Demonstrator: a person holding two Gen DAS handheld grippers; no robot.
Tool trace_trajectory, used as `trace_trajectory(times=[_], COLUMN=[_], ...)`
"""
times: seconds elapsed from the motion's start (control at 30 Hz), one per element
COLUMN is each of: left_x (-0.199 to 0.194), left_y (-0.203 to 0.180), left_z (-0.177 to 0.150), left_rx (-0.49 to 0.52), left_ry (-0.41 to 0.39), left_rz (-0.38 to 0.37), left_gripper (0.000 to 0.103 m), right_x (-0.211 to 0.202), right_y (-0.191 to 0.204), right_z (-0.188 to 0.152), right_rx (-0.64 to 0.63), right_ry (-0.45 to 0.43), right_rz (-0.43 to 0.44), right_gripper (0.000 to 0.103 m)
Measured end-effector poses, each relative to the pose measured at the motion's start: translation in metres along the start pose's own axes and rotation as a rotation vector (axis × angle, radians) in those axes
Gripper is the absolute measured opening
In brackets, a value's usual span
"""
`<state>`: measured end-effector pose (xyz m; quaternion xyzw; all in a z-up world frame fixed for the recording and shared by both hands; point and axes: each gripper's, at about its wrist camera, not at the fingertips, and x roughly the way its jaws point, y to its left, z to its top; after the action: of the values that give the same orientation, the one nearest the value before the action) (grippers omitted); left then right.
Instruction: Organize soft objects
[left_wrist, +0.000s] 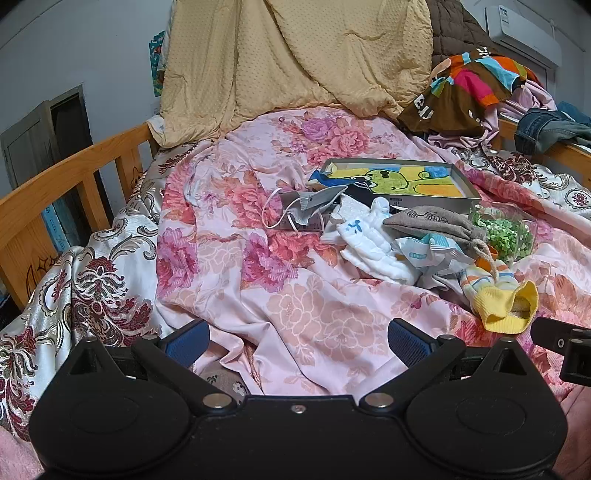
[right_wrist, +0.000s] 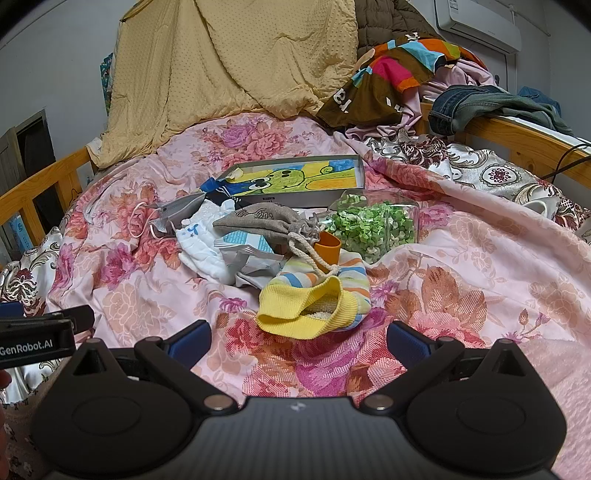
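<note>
A heap of small soft things lies on the pink floral bedspread (left_wrist: 295, 302) (right_wrist: 461, 288). Nearest is a striped sock with a yellow cuff (right_wrist: 314, 299) (left_wrist: 498, 299). Behind it lie a grey drawstring pouch (right_wrist: 266, 221) (left_wrist: 432, 225), a white folded cloth (right_wrist: 201, 251) (left_wrist: 369, 251), a crumpled white-and-blue packet (right_wrist: 251, 258) (left_wrist: 424, 254) and a grey face mask (left_wrist: 310, 206) (right_wrist: 177, 210). My right gripper (right_wrist: 297, 343) is open just short of the sock. My left gripper (left_wrist: 297, 339) is open over bare bedspread, left of the heap.
A shallow box with a green cartoon picture (left_wrist: 402, 181) (right_wrist: 299, 181) sits behind the heap. Beside it are a clear bag of green bits (right_wrist: 373, 225) and an orange cup (right_wrist: 327, 245). A tan quilt (left_wrist: 288, 55), piled clothes (right_wrist: 399, 74) and wooden bed rails (left_wrist: 70, 181) surround the bed.
</note>
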<state>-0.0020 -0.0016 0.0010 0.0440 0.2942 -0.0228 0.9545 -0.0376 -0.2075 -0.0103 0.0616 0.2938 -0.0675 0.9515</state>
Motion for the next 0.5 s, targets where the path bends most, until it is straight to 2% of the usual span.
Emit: trace_trajectory(times=[0.5], left_x=[-0.0012], left_y=[-0.0001], left_z=[-0.0003], left_rx=[0.000], left_ry=[0.002], left_rz=[-0.002], left_gripper=[0.102], right_x=[0.0005], right_y=[0.0003], right_z=[0.0008], right_rx=[0.000], right_ry=[0.002], right_rz=[0.001], right_gripper=[0.103])
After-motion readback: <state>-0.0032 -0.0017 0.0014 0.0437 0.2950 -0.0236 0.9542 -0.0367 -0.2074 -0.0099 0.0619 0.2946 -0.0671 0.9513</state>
